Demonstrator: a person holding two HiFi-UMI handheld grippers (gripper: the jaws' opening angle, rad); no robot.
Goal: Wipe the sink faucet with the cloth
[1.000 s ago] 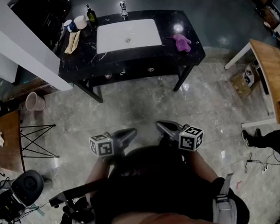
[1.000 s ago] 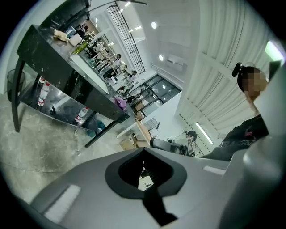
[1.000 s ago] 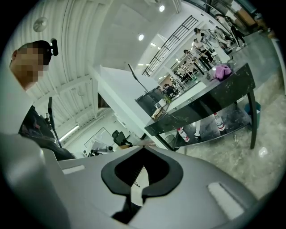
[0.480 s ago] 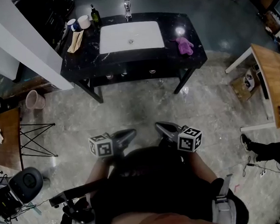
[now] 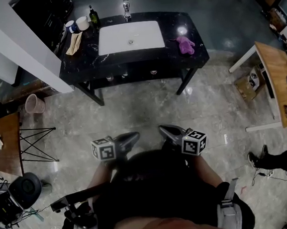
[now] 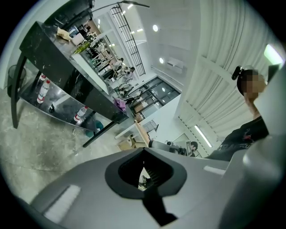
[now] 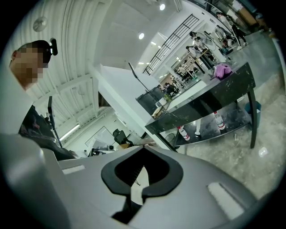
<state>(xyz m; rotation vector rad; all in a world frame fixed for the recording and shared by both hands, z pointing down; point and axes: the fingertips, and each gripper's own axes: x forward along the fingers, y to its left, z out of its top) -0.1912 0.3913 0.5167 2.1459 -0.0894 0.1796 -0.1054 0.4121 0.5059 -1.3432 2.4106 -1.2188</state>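
1. While the person stands on the grey stone floor (image 5: 148, 106), the left gripper (image 5: 134, 134) and the right gripper (image 5: 163, 129) are held side by side before the body. Both point toward 12 o'clock in the head view
2. In the left gripper view, the left gripper (image 6: 143, 150) has its fingers pressed together tip to tip, and nothing is between them
3. In the right gripper view, the right gripper (image 7: 144, 147) is the same: fingers together, nothing held
4. At 12 o'clock from the grippers, well apart from them, stands the black counter (image 5: 198, 57) with the white basin (image 5: 130, 36) in its middle
5. At the 12 o'clock edge of the basin the faucet (image 5: 126, 7) stands upright, and nothing touches it
6. At 3 o'clock from the basin the purple cloth (image 5: 185, 43) lies crumpled on the counter top, near the right end and apart from the basin
7. At 9 to 10 o'clock from the basin are a tan towel (image 5: 74, 43), a dark bottle (image 5: 93, 15) and what seem to be two cups (image 5: 77, 25); they are too small to be sure
8. Under the counter top a lower shelf (image 7: 232, 117) carries some bottles (image 7: 219, 120)
9. At 8 o'clock from the counter a pink bin (image 5: 33, 103) stands on the floor, and at 3 o'clock there is a wooden table (image 5: 277, 75)
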